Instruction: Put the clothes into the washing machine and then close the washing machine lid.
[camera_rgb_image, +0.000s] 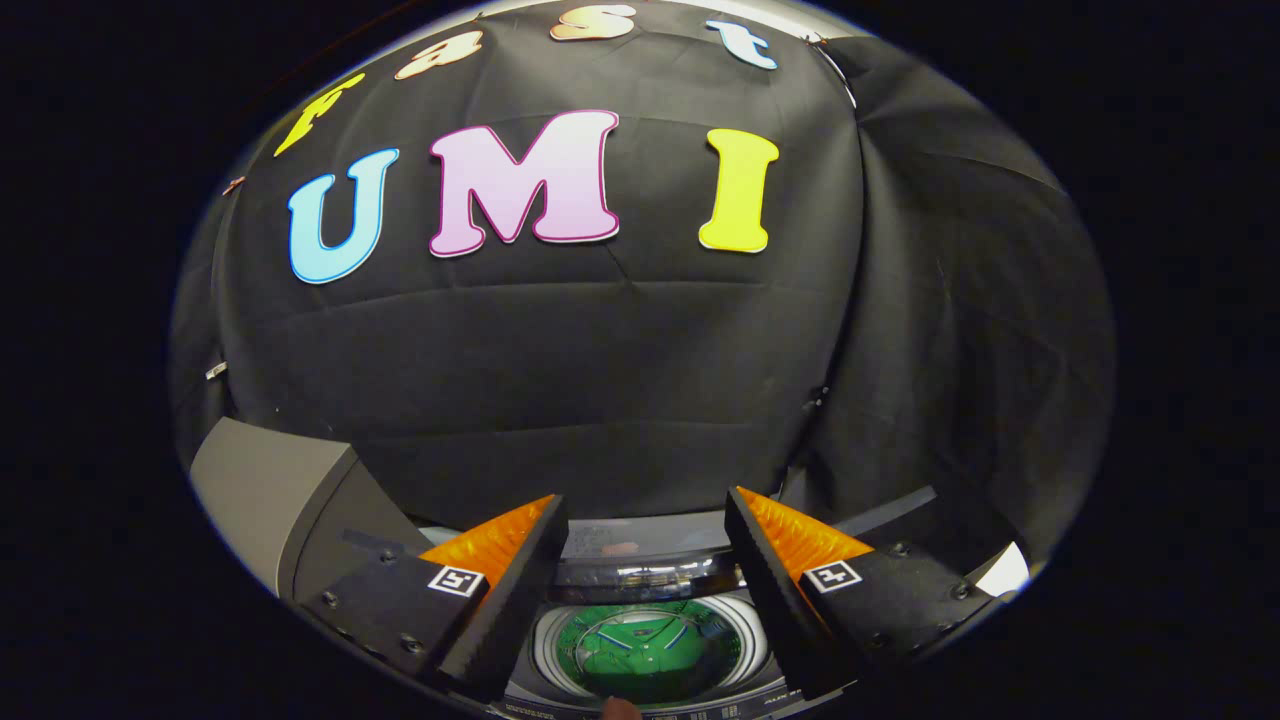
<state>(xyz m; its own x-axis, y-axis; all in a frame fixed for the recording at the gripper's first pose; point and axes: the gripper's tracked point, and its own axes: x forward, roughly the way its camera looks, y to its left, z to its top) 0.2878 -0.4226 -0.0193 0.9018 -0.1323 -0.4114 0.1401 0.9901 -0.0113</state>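
The hand-held gripper (645, 560), fingers apart and empty, hovers above the green cloth garment (640, 655) in the grey washing machine's drum (550, 650) below; soft, light, best pinched at a fold.

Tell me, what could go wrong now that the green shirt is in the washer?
The tool is open and holds nothing, with the green shirt in the drum below, between its fingers. The lid is up, off to the left.

1. The lid is not yet shut, so the job could get left half done.
2. If the lid swings down while the tool hangs over the opening, it might hit the fingers.
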